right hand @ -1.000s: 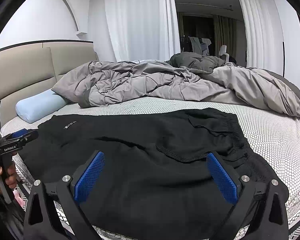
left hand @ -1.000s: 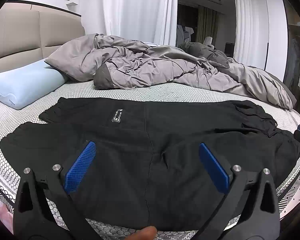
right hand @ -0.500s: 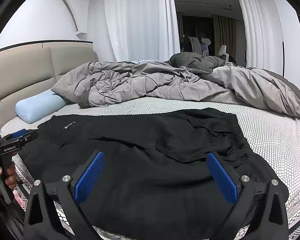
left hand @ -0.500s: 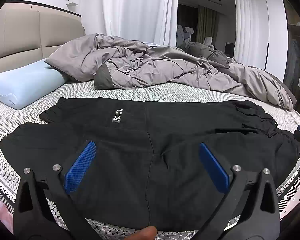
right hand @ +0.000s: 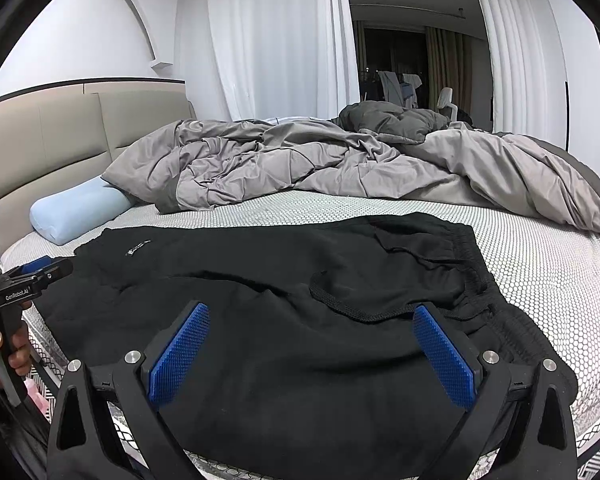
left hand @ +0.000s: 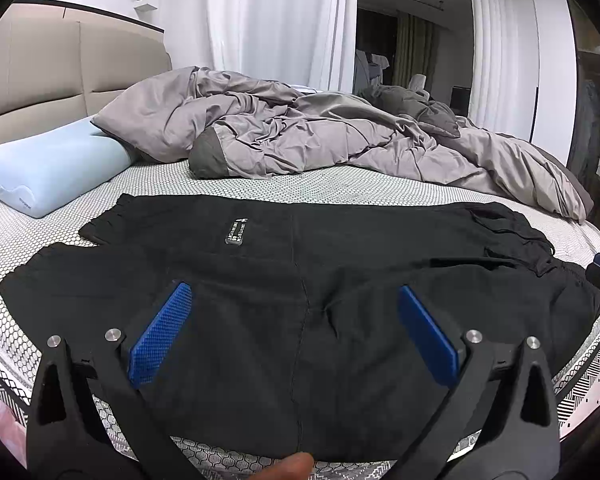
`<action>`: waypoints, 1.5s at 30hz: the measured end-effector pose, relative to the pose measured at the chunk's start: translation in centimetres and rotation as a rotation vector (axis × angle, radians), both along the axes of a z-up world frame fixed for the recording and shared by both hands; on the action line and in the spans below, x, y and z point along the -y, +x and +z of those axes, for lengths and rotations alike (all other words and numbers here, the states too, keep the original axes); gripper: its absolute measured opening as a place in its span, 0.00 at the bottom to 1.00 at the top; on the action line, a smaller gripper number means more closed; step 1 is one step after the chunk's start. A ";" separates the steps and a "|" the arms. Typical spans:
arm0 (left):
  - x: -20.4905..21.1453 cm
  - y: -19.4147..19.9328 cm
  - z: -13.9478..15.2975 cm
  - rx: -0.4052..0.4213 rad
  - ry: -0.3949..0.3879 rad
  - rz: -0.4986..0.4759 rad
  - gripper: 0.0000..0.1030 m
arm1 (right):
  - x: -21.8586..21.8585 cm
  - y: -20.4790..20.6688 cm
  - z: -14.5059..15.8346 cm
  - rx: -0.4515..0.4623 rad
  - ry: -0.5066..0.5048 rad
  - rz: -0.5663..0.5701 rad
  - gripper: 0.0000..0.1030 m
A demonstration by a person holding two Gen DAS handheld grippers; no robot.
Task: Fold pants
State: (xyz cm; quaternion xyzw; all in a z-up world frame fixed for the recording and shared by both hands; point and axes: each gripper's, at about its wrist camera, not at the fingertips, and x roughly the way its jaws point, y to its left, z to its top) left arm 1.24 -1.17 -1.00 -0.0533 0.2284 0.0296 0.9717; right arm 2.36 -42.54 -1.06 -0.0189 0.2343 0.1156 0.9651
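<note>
Though spread flat, pants [left hand: 300, 300] beyond gripper [left hand: 292, 328].

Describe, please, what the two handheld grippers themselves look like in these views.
Both the left gripper and the right gripper have black angular plastic arms with silver screw heads. The jaws carry blue pads with a fine knurled texture. Seen from the right wrist, the left one bears white "GenRobot.AI" lettering.

Home bedroom: bed [left hand: 340, 188], duvet [left hand: 300, 136], pillow [left hand: 52, 168]

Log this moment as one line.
phase: pre-grasp | black fabric pants: spread on bed, unfolded | left gripper: open, empty | right gripper: open, empty
</note>
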 end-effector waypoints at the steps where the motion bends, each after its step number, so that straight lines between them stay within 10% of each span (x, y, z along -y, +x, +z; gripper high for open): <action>1: 0.0 0.0 0.0 -0.001 0.000 0.001 0.99 | 0.0 0.0 0.0 -0.003 0.001 -0.001 1.00; 16: -2.5 -1.8 1.0 -0.052 -0.014 0.073 0.99 | 2.1 1.0 0.0 -0.081 0.026 -0.024 1.00; 29: -22.8 -7.6 -2.2 -0.188 -0.435 0.367 0.97 | 11.3 -2.0 0.0 -0.185 0.198 -0.184 1.00; 34: -28.3 -4.6 -5.8 -0.256 -0.610 0.357 0.68 | 13.2 -0.8 -0.2 -0.183 0.212 -0.216 1.00; 41: -31.0 -2.7 -6.0 -0.182 -0.594 0.380 0.55 | 13.9 1.8 0.2 -0.205 0.140 -0.190 1.00; 45: -32.5 -0.7 -7.7 -0.227 -0.616 0.400 0.01 | 15.6 2.9 0.3 -0.225 0.154 -0.211 1.00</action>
